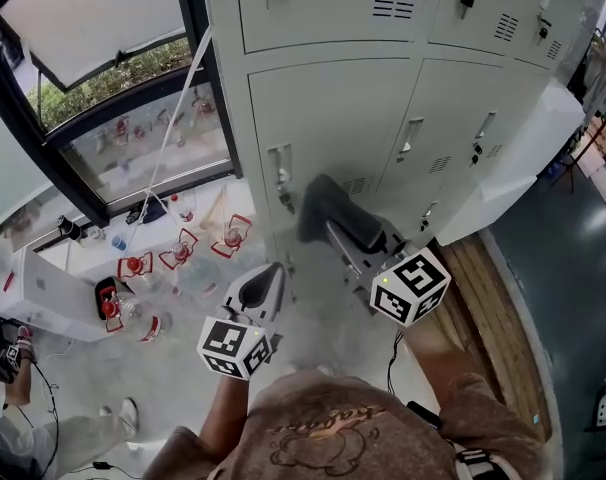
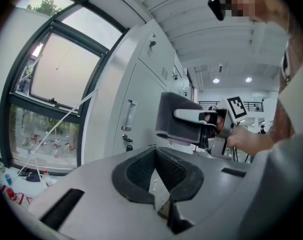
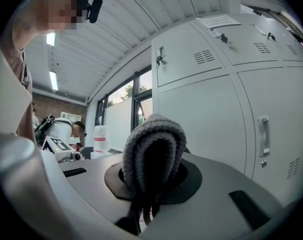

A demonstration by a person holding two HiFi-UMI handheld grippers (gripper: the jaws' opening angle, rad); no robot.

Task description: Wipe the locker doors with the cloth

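Note:
The grey knitted cloth (image 1: 321, 205) is folded, and my right gripper (image 1: 335, 230) is shut on it. It hangs close in front of the lower part of the pale grey locker door (image 1: 333, 118), beside the vent slots; I cannot tell whether it touches. In the right gripper view the cloth (image 3: 154, 151) bulges up out of the gripper (image 3: 152, 181), with the door (image 3: 201, 114) to its right. My left gripper (image 1: 273, 271) hovers lower left of the cloth, shut and holding nothing. In the left gripper view its pads (image 2: 136, 171) meet, and beyond them is the cloth (image 2: 175, 120).
Door handles (image 1: 280, 173) and padlocks stick out from the lockers. A dark-framed window (image 1: 113, 88) is to the left, with bottles and red stands (image 1: 133, 265) on the floor below it. A wooden platform (image 1: 493, 308) runs along the right. Another person's leg (image 1: 73, 436) shows lower left.

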